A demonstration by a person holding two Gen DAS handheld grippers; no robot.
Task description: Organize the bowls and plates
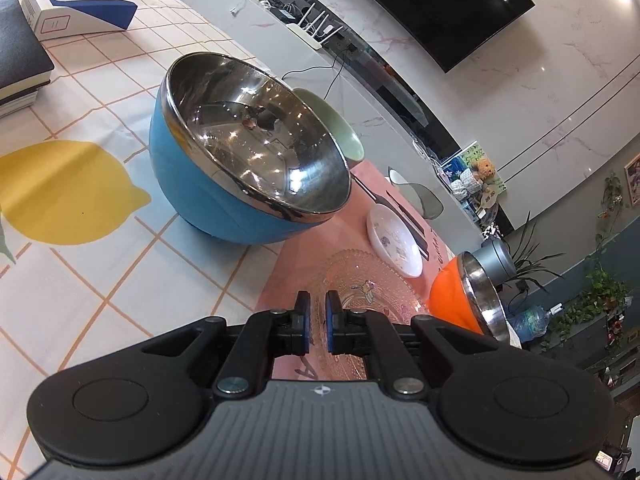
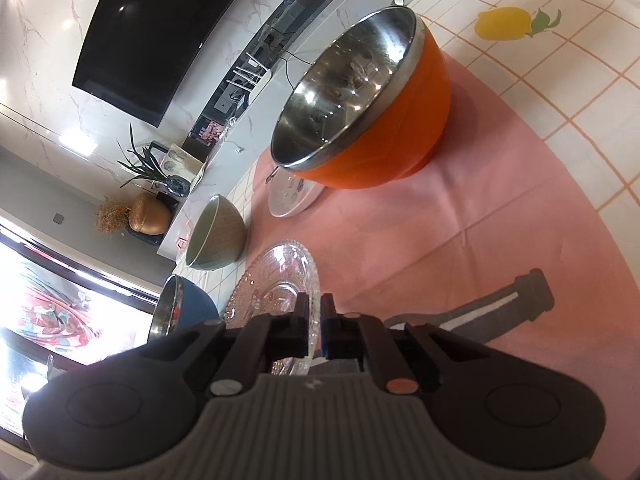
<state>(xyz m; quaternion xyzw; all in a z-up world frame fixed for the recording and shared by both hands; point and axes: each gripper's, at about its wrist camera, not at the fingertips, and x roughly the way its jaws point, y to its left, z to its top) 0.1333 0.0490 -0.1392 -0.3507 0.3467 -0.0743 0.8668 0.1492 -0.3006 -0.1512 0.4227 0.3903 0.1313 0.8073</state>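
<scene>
A clear glass plate (image 1: 372,292) lies on the pink mat; in the right wrist view the glass plate (image 2: 276,284) has its rim between my right gripper's (image 2: 315,320) fingers, which are shut on it. My left gripper (image 1: 318,312) is nearly shut and empty, just over the plate's near edge. A blue steel-lined bowl (image 1: 248,164) stands on the tablecloth ahead of the left gripper, also in the right view (image 2: 184,312). A green bowl (image 1: 340,124) (image 2: 218,232), a white plate (image 1: 394,240) (image 2: 292,198) and an orange steel-lined bowl (image 1: 460,292) (image 2: 368,104) stand around.
A pink mat (image 2: 480,220) lies on a checked tablecloth (image 1: 100,280). A white and blue box (image 1: 76,8) and a black book (image 1: 20,56) lie at the far left. The table's far edge runs behind the bowls.
</scene>
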